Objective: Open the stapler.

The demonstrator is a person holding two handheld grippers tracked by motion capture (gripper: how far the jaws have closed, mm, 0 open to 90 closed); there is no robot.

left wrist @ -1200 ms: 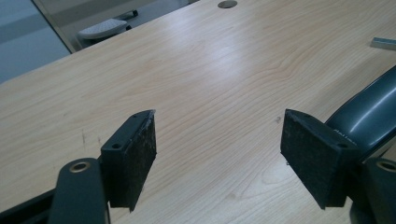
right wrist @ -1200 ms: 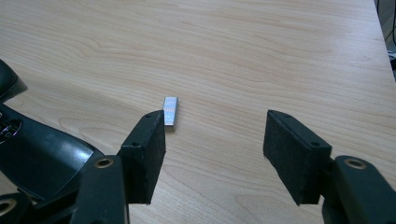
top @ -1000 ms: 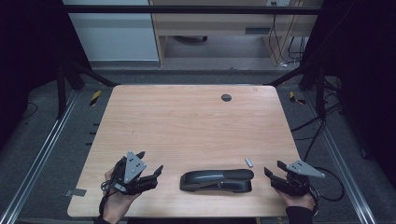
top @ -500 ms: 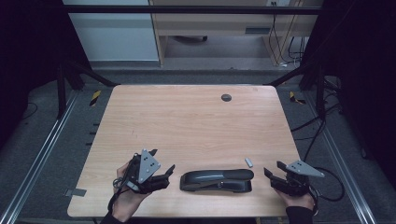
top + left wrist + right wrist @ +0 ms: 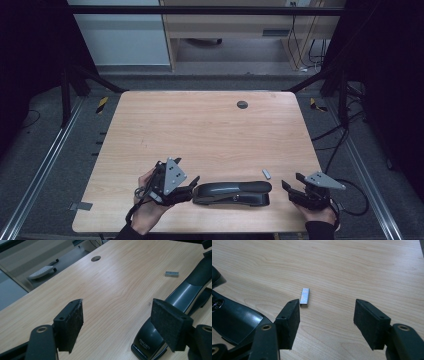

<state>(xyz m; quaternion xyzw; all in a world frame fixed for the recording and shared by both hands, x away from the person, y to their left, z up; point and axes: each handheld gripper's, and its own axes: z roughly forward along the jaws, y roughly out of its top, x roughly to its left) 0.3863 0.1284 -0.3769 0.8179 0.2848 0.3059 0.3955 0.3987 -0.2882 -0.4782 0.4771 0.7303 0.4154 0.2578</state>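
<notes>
**High view: stapler lies between your two grippers, staples just behind it**

High view puts the black stapler [image 5: 232,193] lengthwise near the front edge of the wooden table [image 5: 200,130], with your left gripper [image 5: 190,186] at its left end and your right gripper [image 5: 288,189] off its right end, apart from it. A small silver strip of staples [image 5: 266,174] lies just behind the stapler's right end. Farther back you can see the round cable hole [image 5: 242,104] in the tabletop.

Your left gripper view gives what the overhead cannot: the stapler [image 5: 175,305] runs away from you on the right, and its near end, with white lettering, sits low beside the right-hand pad [image 5: 170,323]. Whether that pad touches the stapler you cannot tell from here. The staples [image 5: 172,274] and the hole [image 5: 95,258] show farther off.

Your right gripper view brings the staples [image 5: 305,297] close, lying flat just past the tip of the left-hand pad [image 5: 290,322], with the stapler [image 5: 234,320] dark at the left edge.

Both grippers stand spread wide. Nothing lies between the pads of either one, and only bare wood shows in each gap.
</notes>
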